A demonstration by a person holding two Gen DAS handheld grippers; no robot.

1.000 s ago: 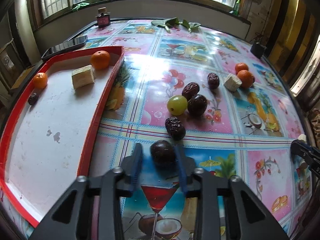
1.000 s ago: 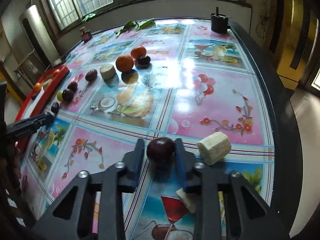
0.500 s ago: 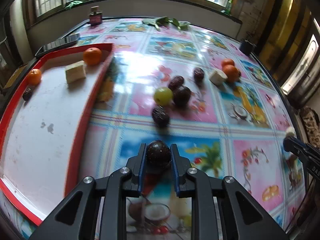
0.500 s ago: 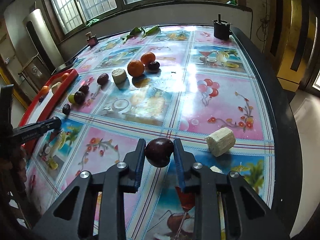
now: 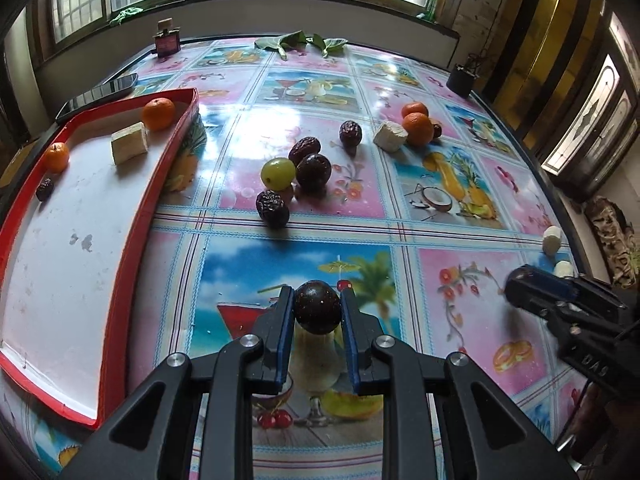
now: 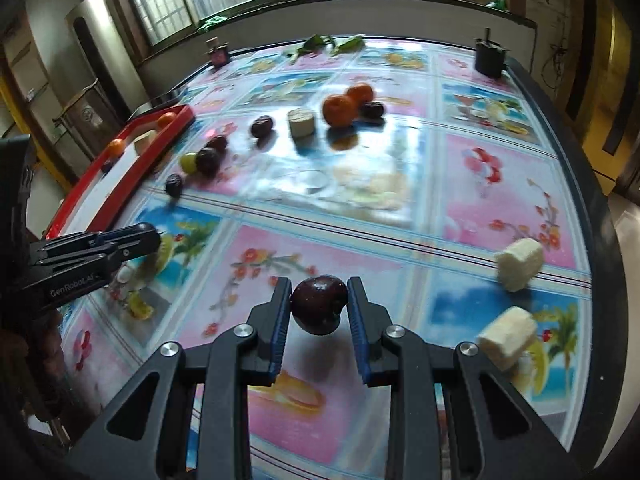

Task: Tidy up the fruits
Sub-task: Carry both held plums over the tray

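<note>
My left gripper [image 5: 317,311] is shut on a dark round fruit [image 5: 317,307], held above the patterned tablecloth. My right gripper [image 6: 319,309] is shut on a dark red plum [image 6: 319,309], lifted off the table. The red-rimmed white tray [image 5: 60,248] lies at the left and holds two oranges [image 5: 159,113], a pale cut chunk [image 5: 129,147] and a small dark date [image 5: 44,189]. On the cloth sit a green grape [image 5: 277,173], several dark dates and plums [image 5: 313,171], two more oranges [image 5: 417,128] and a pale chunk [image 5: 390,136]. The right gripper also shows at the left view's right edge [image 5: 516,286].
Two pale chunks [image 6: 519,264] lie near the table's right edge. A phone [image 5: 98,94] rests behind the tray, a small bottle [image 5: 167,42] and green leaves [image 5: 300,42] at the far edge, a black holder [image 6: 490,56] at the far right corner.
Both grippers have drawn back and slightly up from the table with their fruits held. The right plum has left the pale chunk and shifted leftwards across the cloth.
</note>
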